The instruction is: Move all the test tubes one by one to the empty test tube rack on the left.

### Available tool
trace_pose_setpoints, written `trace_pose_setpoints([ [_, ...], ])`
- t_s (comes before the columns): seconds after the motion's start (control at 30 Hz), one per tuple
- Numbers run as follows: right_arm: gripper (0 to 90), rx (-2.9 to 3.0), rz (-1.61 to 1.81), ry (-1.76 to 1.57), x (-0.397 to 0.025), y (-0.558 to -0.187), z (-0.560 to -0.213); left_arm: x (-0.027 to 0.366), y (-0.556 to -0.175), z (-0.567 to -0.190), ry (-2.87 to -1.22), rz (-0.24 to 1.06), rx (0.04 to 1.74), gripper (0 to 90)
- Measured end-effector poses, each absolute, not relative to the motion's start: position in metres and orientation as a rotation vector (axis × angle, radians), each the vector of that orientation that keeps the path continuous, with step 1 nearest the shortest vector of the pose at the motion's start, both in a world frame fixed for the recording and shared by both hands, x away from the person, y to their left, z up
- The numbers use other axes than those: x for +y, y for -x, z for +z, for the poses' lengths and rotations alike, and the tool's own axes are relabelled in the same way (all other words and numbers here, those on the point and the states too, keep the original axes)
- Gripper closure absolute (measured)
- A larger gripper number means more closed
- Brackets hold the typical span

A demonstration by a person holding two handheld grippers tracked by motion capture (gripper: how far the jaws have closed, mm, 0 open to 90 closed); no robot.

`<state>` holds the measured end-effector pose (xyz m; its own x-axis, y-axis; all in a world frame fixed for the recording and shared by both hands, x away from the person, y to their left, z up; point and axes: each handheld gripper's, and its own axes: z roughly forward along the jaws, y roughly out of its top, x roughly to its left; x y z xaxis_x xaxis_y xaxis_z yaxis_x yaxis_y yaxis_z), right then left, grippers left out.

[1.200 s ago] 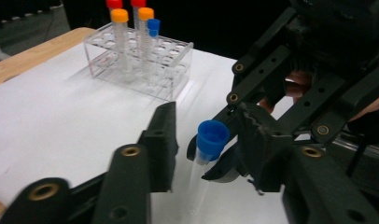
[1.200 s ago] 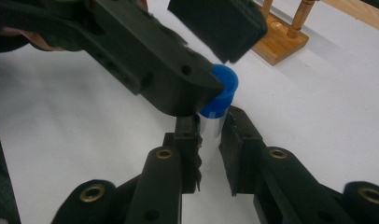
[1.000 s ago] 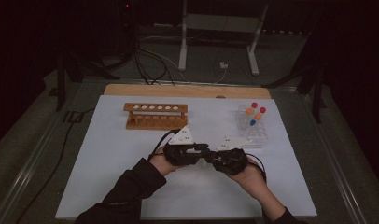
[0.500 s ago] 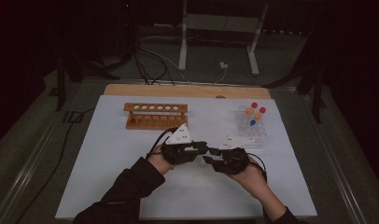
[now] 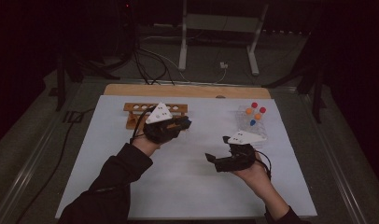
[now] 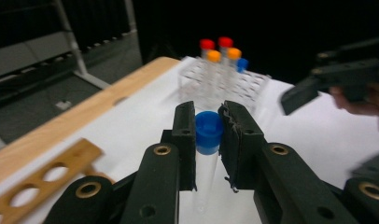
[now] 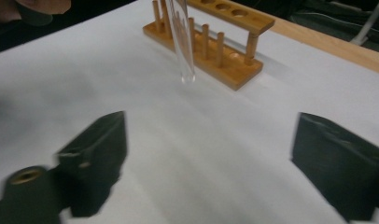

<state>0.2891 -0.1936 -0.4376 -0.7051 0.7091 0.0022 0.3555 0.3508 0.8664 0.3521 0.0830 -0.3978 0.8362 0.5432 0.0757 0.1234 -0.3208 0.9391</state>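
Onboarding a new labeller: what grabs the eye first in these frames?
First, the clear plastic tube with a blue screw cap, clamped at its cap in the left claw above the white table sheet. Next, the clear plastic rack of red-, orange- and blue-capped tubes at the far right, and the empty wooden tube rack with round holes at the far left. The right claw gapes wide, empty.

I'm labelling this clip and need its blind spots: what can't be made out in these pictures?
- Clear plastic tube with the blue cap: in the left gripper view its tip is hidden behind the left gripper.
- The same tube in the right gripper view: its top is cut off by the edge.
- Wooden tube rack: partly hidden by the left gripper in the high view.
- Right gripper fingers: blurred.
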Motion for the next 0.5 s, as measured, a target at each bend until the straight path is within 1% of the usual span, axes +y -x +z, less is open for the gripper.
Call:
trace_pose_setpoints([
  [0.07,1.1,2.251,1.315,-0.929,-0.196,-0.289,-0.437,0.085,-0.358,-0.395,-1.859,0.478,0.522,77.3],
  [0.13,0.0,2.243,1.323,-0.918,-0.198,-0.288,-0.437,0.087,-0.364,-0.395,-1.852,0.499,0.544,77.2],
  [0.5,0.0,2.227,1.318,-0.899,-0.199,-0.288,-0.438,0.092,-0.399,-0.395,-1.819,0.585,0.667,77.2],
])
